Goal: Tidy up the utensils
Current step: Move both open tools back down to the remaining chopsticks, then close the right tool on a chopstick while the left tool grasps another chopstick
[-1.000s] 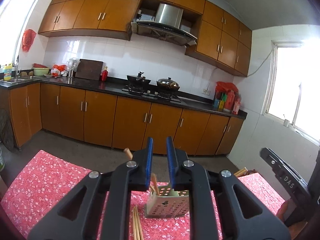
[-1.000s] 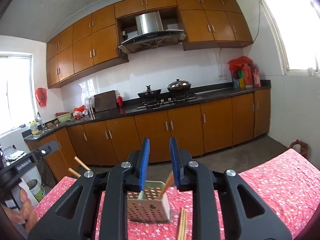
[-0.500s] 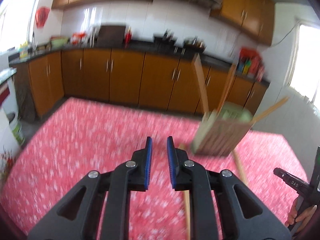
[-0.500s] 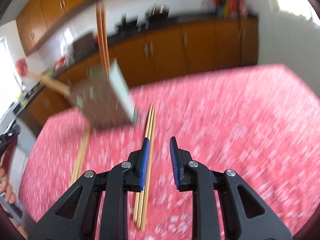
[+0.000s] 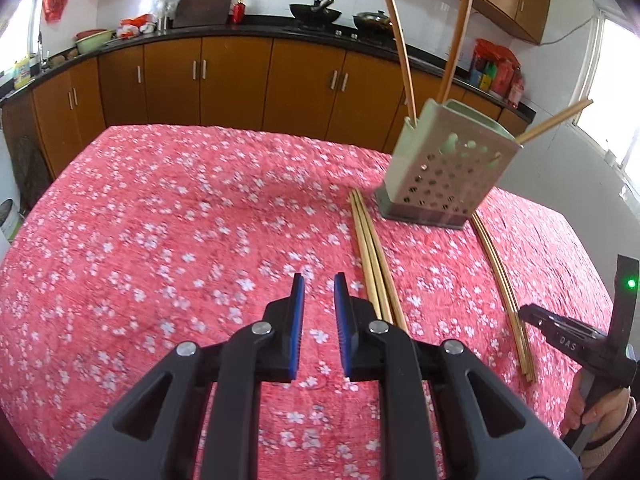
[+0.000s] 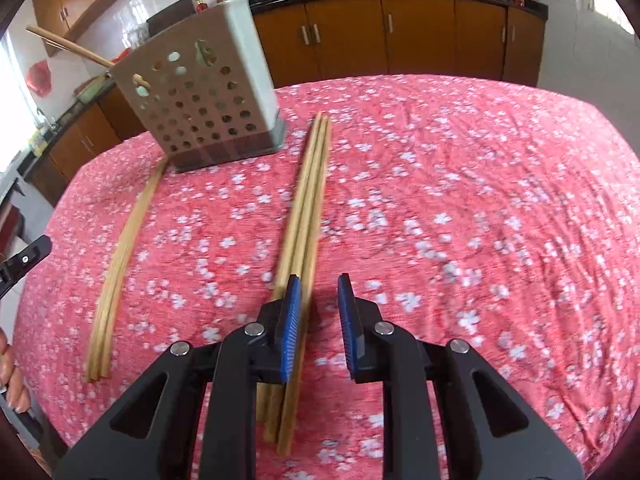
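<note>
While slightly apart and empty, left tongs beside chopsticks; right tongs closing, empty, lettered "DAS".

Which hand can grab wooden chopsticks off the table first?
Probably the right. The right gripper hangs over one wooden chopstick bundle, jaws closing, nothing between them yet. The left gripper has the other bundle lying beside its fingers.

The left gripper, jaws narrowly apart and empty, hovers beside roughly 3 chopsticks near the holder.
</note>
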A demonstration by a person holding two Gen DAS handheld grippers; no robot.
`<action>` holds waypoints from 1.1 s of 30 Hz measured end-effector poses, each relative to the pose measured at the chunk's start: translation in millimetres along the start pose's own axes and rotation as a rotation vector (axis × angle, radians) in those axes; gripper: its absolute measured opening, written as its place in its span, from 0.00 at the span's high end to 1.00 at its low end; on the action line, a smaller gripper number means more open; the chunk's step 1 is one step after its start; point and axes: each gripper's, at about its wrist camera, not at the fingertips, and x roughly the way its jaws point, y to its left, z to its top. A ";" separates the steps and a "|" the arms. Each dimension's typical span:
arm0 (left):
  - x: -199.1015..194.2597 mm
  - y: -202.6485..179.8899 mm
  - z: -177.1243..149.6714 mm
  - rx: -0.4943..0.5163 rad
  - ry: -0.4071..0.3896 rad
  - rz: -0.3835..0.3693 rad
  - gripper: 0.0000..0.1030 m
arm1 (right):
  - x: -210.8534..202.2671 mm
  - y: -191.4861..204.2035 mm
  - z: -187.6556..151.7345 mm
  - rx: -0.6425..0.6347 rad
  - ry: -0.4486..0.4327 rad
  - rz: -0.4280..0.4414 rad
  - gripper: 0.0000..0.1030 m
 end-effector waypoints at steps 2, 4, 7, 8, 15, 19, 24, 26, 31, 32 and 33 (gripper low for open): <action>3.0 -2.4 -1.9 0.003 0.013 -0.010 0.84 | 0.0 -4.1 1.7 0.005 -0.001 -0.020 0.81; 6.5 -5.1 -5.6 0.010 0.029 -0.020 0.84 | -3.4 -7.0 2.6 0.017 -0.006 -0.007 0.81; 11.9 -10.3 -10.4 0.022 0.051 -0.039 0.84 | -5.8 -0.2 2.5 -0.022 -0.014 -0.008 0.81; 14.0 -12.4 -11.6 0.026 0.058 -0.044 0.84 | -2.9 2.3 1.9 -0.041 -0.001 -0.025 0.81; 24.9 -29.0 -23.8 0.070 0.110 -0.082 0.84 | -2.2 -13.1 5.4 0.019 -0.014 -0.081 0.92; 31.8 -38.4 -31.5 0.110 0.133 -0.082 0.85 | -4.1 -16.7 4.0 0.015 -0.016 -0.079 0.92; 40.9 -44.3 -39.6 0.139 0.163 -0.044 0.90 | -5.0 -16.8 3.8 0.015 -0.019 -0.079 0.92; 43.0 -44.6 -40.0 0.148 0.150 -0.019 0.91 | -4.3 -16.1 3.6 0.007 -0.019 -0.081 0.92; 53.5 -22.4 -24.2 0.084 0.135 0.066 0.92 | -8.9 -15.8 -0.4 -0.010 -0.019 -0.084 0.92; 55.6 -15.8 -20.6 0.065 0.132 0.085 0.92 | -8.9 -15.9 -1.0 -0.018 -0.023 -0.086 0.92; 58.3 -9.9 -16.1 0.047 0.130 0.099 0.92 | -8.7 -16.0 -1.0 -0.025 -0.027 -0.089 0.92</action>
